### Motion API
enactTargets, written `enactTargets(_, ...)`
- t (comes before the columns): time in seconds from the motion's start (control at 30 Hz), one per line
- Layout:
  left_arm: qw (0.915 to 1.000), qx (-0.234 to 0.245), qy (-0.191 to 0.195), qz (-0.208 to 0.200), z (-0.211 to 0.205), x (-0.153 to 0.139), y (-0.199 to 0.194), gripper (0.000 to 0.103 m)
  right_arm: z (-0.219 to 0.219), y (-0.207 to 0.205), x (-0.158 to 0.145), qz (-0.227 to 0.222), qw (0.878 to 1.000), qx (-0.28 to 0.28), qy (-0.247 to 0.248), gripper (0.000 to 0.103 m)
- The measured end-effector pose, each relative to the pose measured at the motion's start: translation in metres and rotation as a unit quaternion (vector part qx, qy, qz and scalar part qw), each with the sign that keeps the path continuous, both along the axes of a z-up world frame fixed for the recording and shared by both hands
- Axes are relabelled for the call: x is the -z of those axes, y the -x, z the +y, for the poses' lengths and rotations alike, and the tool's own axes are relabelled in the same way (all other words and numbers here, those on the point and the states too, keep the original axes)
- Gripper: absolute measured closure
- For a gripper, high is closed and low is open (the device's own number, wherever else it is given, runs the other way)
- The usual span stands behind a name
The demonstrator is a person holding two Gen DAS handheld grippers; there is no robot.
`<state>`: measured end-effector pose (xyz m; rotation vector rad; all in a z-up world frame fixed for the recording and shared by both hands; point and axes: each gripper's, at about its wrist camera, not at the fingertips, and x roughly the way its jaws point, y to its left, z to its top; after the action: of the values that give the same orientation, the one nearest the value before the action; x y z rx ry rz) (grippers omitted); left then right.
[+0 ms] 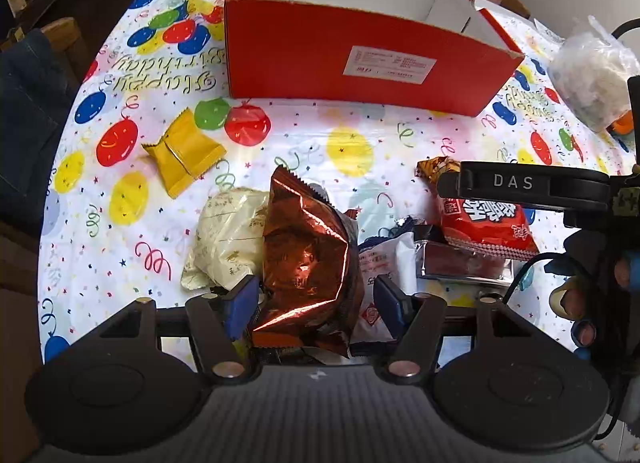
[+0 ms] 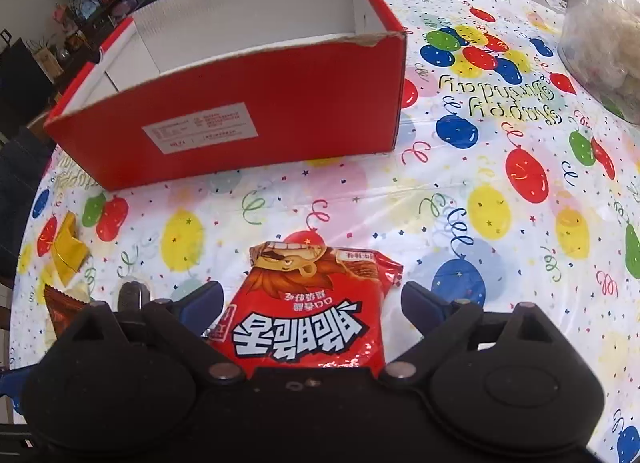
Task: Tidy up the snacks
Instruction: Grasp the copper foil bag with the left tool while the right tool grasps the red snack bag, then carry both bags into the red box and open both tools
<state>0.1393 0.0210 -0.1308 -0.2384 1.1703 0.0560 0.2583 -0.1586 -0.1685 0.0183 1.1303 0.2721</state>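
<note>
Nearest to us, our left claw [image 1: 314, 303] stands spread around a crinkled copper foil bag [image 1: 306, 259], its blue pads on either side; we cannot tell whether they touch it. A cream packet [image 1: 224, 237] lies against the bag's left side, and a white wrapper [image 1: 386, 259] sits just to its right. Our right claw [image 2: 312, 303] is also spread, straddling a red snack bag [image 2: 308, 323] that lies flat on the counter [image 2: 500, 223]. In the left view that claw reaches in from the right, low over the pile. Farther out, a yellow packet [image 1: 184, 153] rests alone on the balloon-print cloth. Beyond it stands the open red box [image 2: 240, 123], and a clear plastic bag [image 1: 592, 71] sits at the far right.
</note>
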Motion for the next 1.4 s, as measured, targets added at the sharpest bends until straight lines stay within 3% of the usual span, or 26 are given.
enactTargets(0.37, 1.0000, -0.005, -0.004, 0.006, -0.004, 0.006, -0.003, 0.049, 0.006, 0.003, 0.005, -0.005, 1.000, -0.010, 0.004, 0.015)
enactTargets(0.47, 0.9999, -0.012, 0.005, 0.004, 0.000, 0.005, -0.003, 0.054, 0.004, 0.004, 0.003, -0.008, 1.000, -0.008, -0.001, 0.020)
enactTargets(0.53, 0.9998, -0.016, 0.010, 0.002, 0.001, 0.005, -0.002, 0.055, 0.002, 0.005, 0.001, -0.012, 1.000, -0.009, -0.004, 0.029)
enactTargets(0.8, 0.9995, -0.024, 0.020, -0.002, 0.005, 0.002, 0.000, 0.068, -0.004, 0.009, -0.002, -0.024, 1.000, -0.006, -0.019, 0.036)
enactTargets(1.17, 0.9990, -0.029, 0.029, -0.017, 0.013, -0.010, 0.012, 0.070, -0.012, 0.021, -0.016, -0.040, 0.999, 0.009, -0.033, 0.038)
enactTargets(1.4, 0.9985, -0.022, 0.027, -0.041, 0.017, -0.029, 0.025, 0.070, -0.017, 0.035, -0.042, -0.063, 0.997, 0.012, -0.053, 0.038)
